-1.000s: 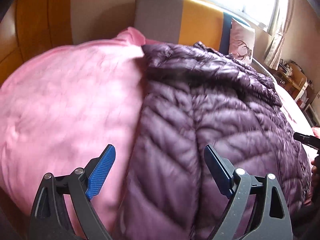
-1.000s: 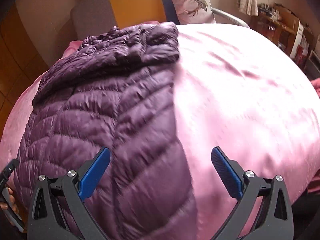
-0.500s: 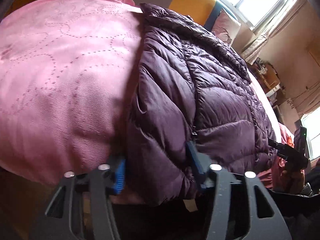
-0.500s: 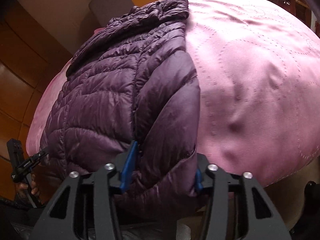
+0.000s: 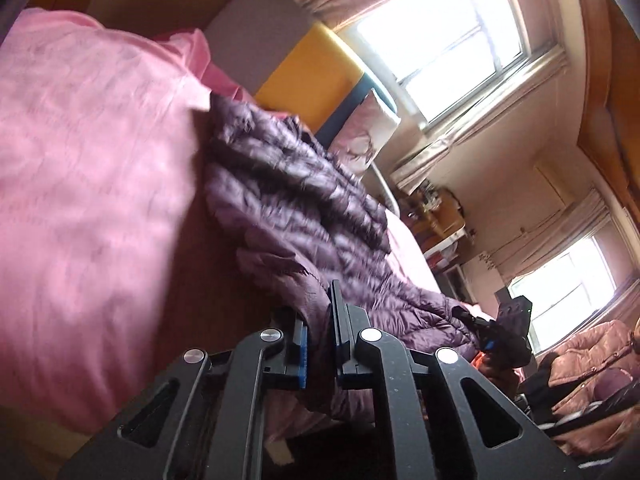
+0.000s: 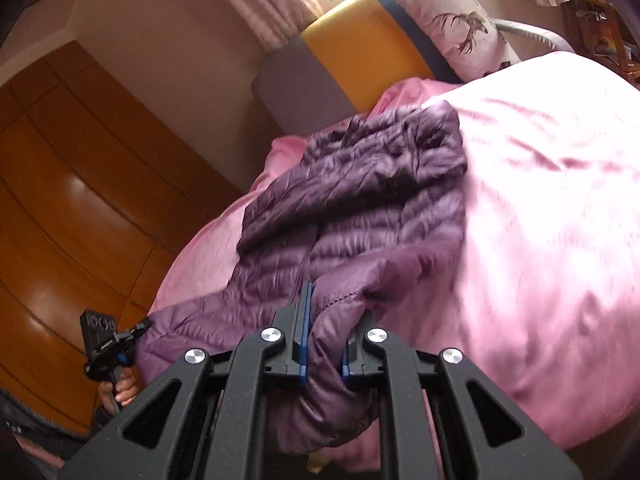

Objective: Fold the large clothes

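Both hand-held grippers, left (image 5: pixel 320 344) and right (image 6: pixel 324 344), have just closed, clamped on the jacket (image 6: pixel 360 200) hem at 6 o'clock; next, carry it toward the collar at 12 o'clock on the bed (image 6: pixel 540 220).

Daylight from blown-out windows (image 5: pixel 448 40); motion blur on jacket (image 6: pixel 360 208); fisheye edges dark.

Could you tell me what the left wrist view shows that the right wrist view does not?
Only the left wrist view shows two bright windows and a pinkish jacket beyond the bed. Only the right wrist view shows the wooden wardrobe. Both show the purple down jacket on the pink bedspread, its near hem pinched by the left gripper and the right gripper, whose jaws have just been closing.
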{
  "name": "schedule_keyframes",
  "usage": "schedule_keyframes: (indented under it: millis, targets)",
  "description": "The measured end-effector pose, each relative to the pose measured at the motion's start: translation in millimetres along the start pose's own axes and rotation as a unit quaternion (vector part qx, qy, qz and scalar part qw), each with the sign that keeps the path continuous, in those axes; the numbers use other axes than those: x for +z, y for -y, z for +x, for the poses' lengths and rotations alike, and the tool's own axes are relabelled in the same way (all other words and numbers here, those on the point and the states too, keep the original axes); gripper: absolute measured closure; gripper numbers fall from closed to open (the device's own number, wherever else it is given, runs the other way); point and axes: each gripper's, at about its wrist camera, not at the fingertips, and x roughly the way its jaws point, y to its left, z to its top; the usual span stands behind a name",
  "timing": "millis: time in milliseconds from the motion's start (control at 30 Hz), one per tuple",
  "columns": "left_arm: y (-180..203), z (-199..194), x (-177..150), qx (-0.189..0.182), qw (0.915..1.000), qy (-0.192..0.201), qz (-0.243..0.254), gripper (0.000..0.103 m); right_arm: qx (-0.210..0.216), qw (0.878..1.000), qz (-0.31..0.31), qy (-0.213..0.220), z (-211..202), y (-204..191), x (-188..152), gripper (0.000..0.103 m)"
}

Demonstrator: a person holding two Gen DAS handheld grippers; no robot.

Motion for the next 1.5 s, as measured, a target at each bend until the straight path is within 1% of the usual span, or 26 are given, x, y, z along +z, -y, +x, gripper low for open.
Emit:
schedule_keyframes:
  millis: [33,167,400,500,533,567,600,633,667,700,733,767,833,933,1000,1100,1167,1200,1233,1267,1300,1333,1367,1400,1433,1500]
  targets:
    - [2.1,4.9,10.9,-0.007,1.0000,0.004,0.002,0.095,-0.005,1.000,0.002,0.003,5.7,1.9,7.5,0.093]
    - [3.5,22.7,42.4,-0.004,0.9998,0.014,0.014,0.095,-0.024,0.999,0.020,0.007,33.7,14.0,42.1,0.093]
    - [-11.9,74.8,96.8,0.030,0.9994,0.020,0.002,0.095,-0.069,0.997,0.036,-0.006,88.1,31.0,83.1,0.092]
    - [-18.5,93.2,112.9,0.044,0.9989,0.016,-0.004,0.095,-0.074,0.996,0.051,-0.009,106.3,42.0,93.4,0.078]
    - [-21.0,100.9,118.6,0.054,0.9984,0.015,-0.008,0.094,-0.074,0.996,0.055,-0.006,109.0,44.1,96.5,0.068]
    - [-23.3,105.9,122.2,0.061,0.9980,0.011,-0.011,0.088,-0.071,0.996,0.057,-0.002,109.7,45.2,97.4,0.056]
    - [-27.0,110.1,126.1,0.071,0.9973,0.009,-0.017,0.083,-0.061,0.996,0.064,0.002,110.6,47.4,100.0,0.049]
    - [-31.4,113.2,131.0,0.079,0.9965,0.011,-0.026,0.075,-0.051,0.996,0.073,0.004,111.6,50.0,102.2,0.035]
    - [-35.2,113.9,134.5,0.080,0.9962,0.014,-0.033,0.064,-0.044,0.996,0.080,0.012,110.4,51.1,103.9,0.026]
    - [-38.9,113.1,137.6,0.078,0.9959,0.019,-0.041,0.056,-0.042,0.996,0.079,0.021,108.2,50.6,104.9,0.023]
    - [-42.4,111.4,139.0,0.073,0.9958,0.025,-0.050,0.040,-0.041,0.996,0.077,0.030,105.3,50.0,104.7,0.017]
    - [-46.0,108.3,139.7,0.072,0.9950,0.034,-0.060,0.029,-0.040,0.996,0.078,0.035,103.1,49.6,103.7,0.009]
    - [-55.1,103.2,140.7,0.090,0.9924,0.051,-0.067,0.028,-0.038,0.995,0.080,0.037,98.1,50.1,99.0,0.006]
    - [-71.6,99.9,134.5,0.103,0.9905,0.047,-0.078,0.027,-0.057,0.995,0.072,0.033,89.6,56.3,81.6,0.006]
    - [-81.7,99.8,125.7,0.111,0.9899,0.040,-0.078,0.027,-0.073,0.995,0.065,0.029,87.1,61.1,68.7,0.006]
    - [-94.1,105.9,108.8,0.106,0.9911,0.016,-0.078,0.027,-0.110,0.993,0.048,0.011,94.1,68.3,48.9,0.009]
    - [-97.0,115.4,99.5,0.104,0.9922,-0.001,-0.068,0.027,-0.139,0.990,0.029,-0.008,107.0,70.7,42.0,0.031]
    - [-96.1,121.1,96.8,0.101,0.9930,-0.009,-0.062,0.027,-0.147,0.989,0.026,-0.015,113.8,72.2,39.8,0.035]
    - [-94.6,125.9,95.8,0.099,0.9933,-0.015,-0.056,0.030,-0.148,0.988,0.028,-0.019,118.1,74.5,38.1,0.043]
    - [-92.3,132.5,95.0,0.099,0.9937,-0.025,-0.047,0.039,-0.149,0.988,0.033,-0.021,122.3,75.9,37.0,0.054]
    - [-90.6,141.0,93.9,0.095,0.9939,-0.040,-0.040,0.043,-0.151,0.988,0.034,-0.021,124.4,75.3,36.6,0.059]
    - [-89.5,146.3,93.2,0.092,0.9939,-0.049,-0.036,0.057,-0.151,0.988,0.033,-0.019,124.3,73.2,36.6,0.070]
    - [-87.6,150.2,92.4,0.091,0.9938,-0.056,-0.030,0.069,-0.150,0.988,0.032,-0.018,122.8,70.6,36.6,0.077]
    - [-83.5,152.0,90.6,0.093,0.9937,-0.060,-0.018,0.075,-0.147,0.988,0.030,-0.017,120.4,68.2,36.7,0.079]
    - [-80.8,151.6,89.5,0.093,0.9938,-0.060,-0.010,0.087,-0.143,0.989,0.027,-0.016,116.8,65.9,36.3,0.083]
    - [-75.2,144.6,85.8,0.094,0.9939,-0.058,0.003,0.094,-0.136,0.990,0.022,-0.020,109.1,61.6,33.5,0.087]
